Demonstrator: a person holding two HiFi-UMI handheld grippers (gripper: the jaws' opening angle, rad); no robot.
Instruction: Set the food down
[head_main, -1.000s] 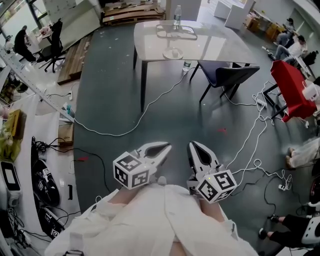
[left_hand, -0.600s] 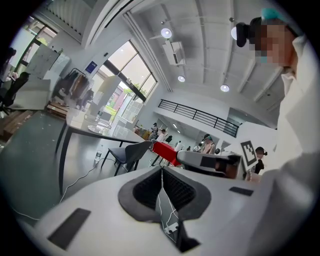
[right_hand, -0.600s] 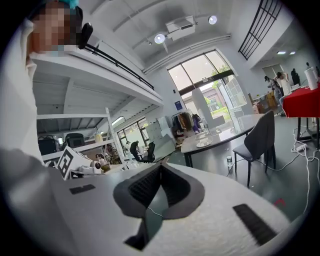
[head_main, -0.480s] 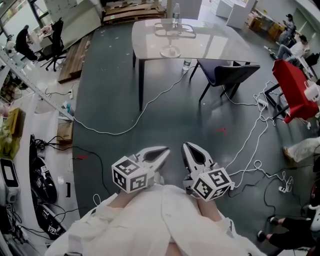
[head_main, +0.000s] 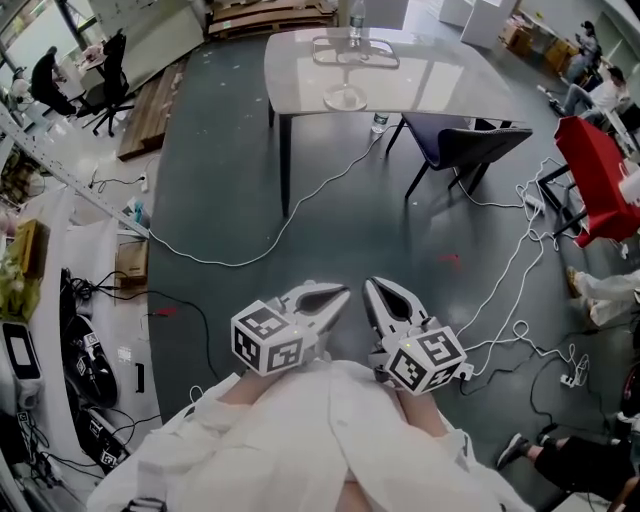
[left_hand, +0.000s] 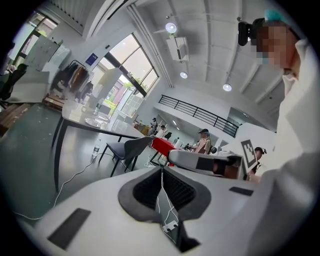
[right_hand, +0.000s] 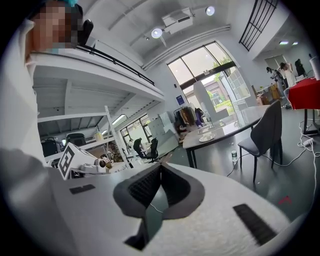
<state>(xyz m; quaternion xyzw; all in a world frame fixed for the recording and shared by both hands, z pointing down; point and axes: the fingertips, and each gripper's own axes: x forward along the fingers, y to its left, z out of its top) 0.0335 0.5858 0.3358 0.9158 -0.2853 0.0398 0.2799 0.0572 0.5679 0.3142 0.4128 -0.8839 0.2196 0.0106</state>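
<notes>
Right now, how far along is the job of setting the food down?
Done: I cannot tell. No food shows, and the plate on the table is too far away to read.
In hand: nothing. The left gripper and right gripper are both shut and empty, close to the person's body and far from the table.
Left: any food not yet set down must first be picked up.

The hall is bright and evenly lit: daylight pours through tall windows (right_hand: 207, 67) on the far side and round ceiling lamps (left_hand: 171, 27) bloom white. The pale surface (head_main: 440, 85) far off carries soft glare, and shadows on the floor (head_main: 400, 250) are faint. Both gripper views bend strongly, darken to black at the corners, and blur whatever lies nearest.
</notes>
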